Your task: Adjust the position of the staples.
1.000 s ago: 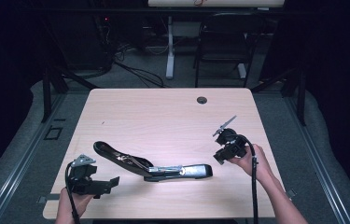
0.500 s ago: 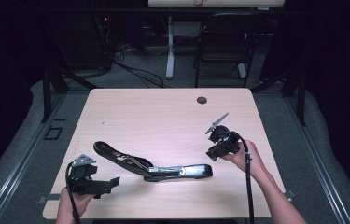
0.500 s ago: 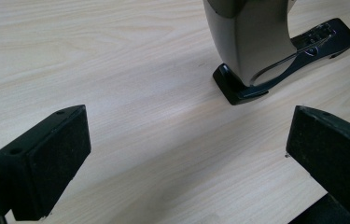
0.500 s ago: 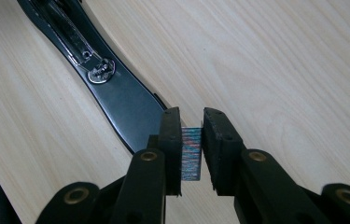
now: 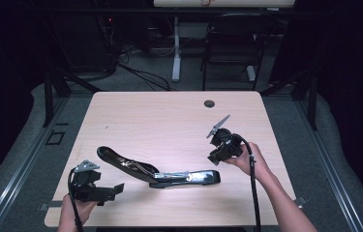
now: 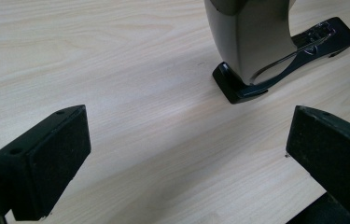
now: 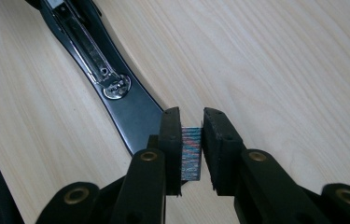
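- High view: the stapler (image 5: 162,171) lies opened out flat on the table (image 5: 169,116), near the front edge and about midway between the front corners; its fine parts are too small to make out.
- High view: the left gripper (image 5: 113,190) rests near the front left corner with its jaws pointing at the stapler's raised arm, close to it but apart. The left hand (image 5: 75,210) is cut off by the bottom of the picture.
- High view: the right gripper (image 5: 214,158) hangs towards the right edge, just beyond the stapler's right end and tilted down at it. What it holds is too small to see here. The right hand (image 5: 251,159) grips it from behind, and the forearm runs off the bottom of the picture.
- Left gripper view: the two jaws stand wide apart with bare wood between them, holding nothing. The stapler (image 6: 266,51) sits ahead and to the right, well clear of the pads, and its upper arm is cut off by the top of the picture.
- Right gripper view: the jaws are clamped on a small block of staples (image 7: 192,151), which is held upright between the pads; its lower end is hidden behind them. The block hangs just over the end of the stapler's open channel (image 7: 95,60), which runs off the top left of the picture. I cannot tell whether the two touch.
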Demonstrator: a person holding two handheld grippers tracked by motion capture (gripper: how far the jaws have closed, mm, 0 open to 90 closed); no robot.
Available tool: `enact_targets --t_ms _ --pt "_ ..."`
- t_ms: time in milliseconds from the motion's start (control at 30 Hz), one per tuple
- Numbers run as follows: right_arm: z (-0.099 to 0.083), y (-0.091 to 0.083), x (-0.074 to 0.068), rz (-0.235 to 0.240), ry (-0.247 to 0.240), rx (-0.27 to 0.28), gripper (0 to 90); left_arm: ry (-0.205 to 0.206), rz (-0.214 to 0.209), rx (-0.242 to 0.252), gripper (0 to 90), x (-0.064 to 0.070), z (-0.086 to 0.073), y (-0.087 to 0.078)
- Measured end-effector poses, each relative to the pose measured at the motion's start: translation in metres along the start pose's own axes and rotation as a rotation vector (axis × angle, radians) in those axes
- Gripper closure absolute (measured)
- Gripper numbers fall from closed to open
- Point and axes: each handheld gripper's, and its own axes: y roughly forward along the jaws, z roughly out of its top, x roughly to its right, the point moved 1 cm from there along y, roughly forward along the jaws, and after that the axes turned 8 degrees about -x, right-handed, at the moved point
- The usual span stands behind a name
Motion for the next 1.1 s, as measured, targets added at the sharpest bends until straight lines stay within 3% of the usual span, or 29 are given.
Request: enact_targets --t_ms 1100 --pt "0.044 0.01 -0.021 0.047 -0.161 0.019 78.1 0.017 -0.011 -0.007 0.2 0.001 0.0 0.0"
